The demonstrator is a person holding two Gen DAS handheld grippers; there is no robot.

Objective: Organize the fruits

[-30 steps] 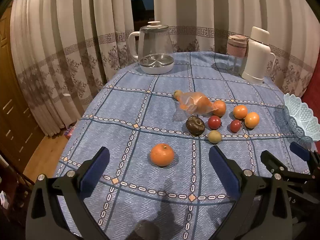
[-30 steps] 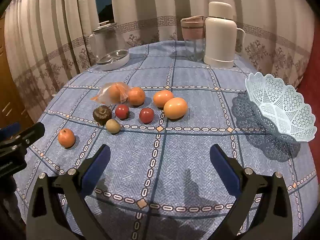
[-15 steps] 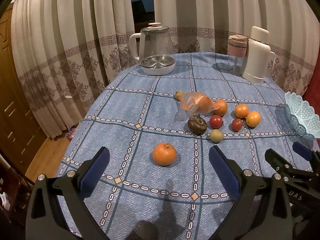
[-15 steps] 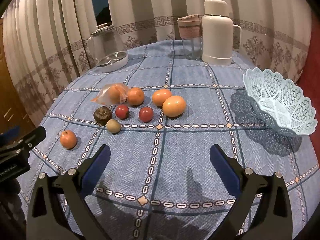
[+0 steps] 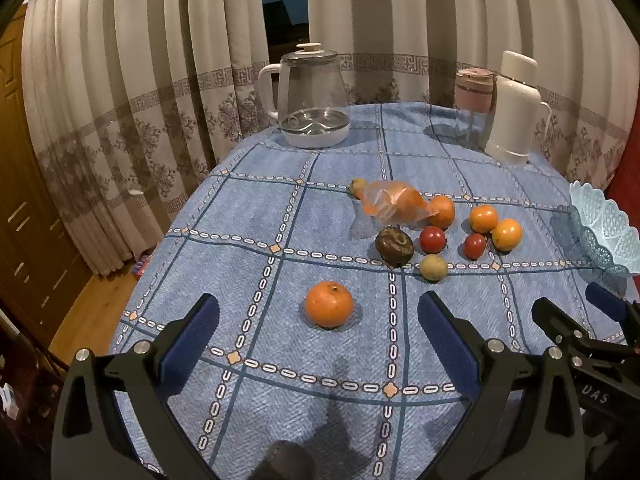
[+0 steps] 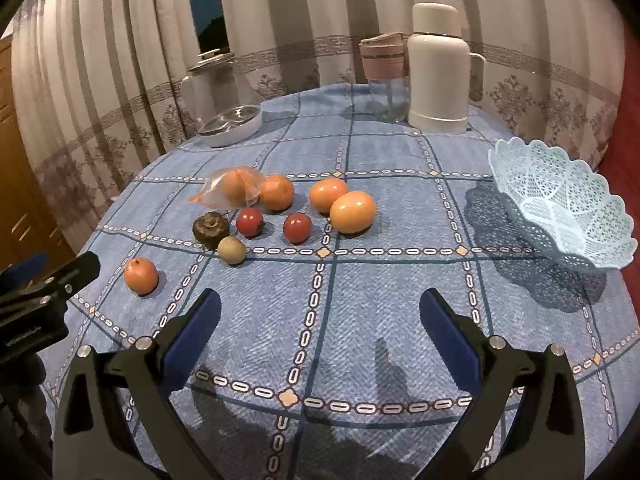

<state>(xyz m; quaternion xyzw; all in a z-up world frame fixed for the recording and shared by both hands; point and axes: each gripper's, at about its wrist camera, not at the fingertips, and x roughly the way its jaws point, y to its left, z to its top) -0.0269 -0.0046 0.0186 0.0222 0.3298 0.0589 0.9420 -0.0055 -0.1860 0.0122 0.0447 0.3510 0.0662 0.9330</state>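
On the table (image 5: 248, 216), between the spread fingers of our left claw (image 5: 318, 320), a lone orange (image 5: 329, 304) sits apart from the other fruit. Our right claw (image 6: 320, 322) also hangs open and empty above the blue checked cloth. Farther back we see oranges, two tomatoes (image 6: 297, 227), a dark mangosteen (image 6: 210, 227) and a bagged orange (image 6: 234, 188) clustered together, well apart from the light-blue lattice basket (image 6: 560, 208) at the right edge.

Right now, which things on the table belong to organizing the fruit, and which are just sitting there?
Job:
- lone orange
- fruit cluster, one bagged
- lace basket, holding no fruit yet
- left gripper and right gripper, both open

Just there:
- glass kettle
- thermos
- pink-lidded cup
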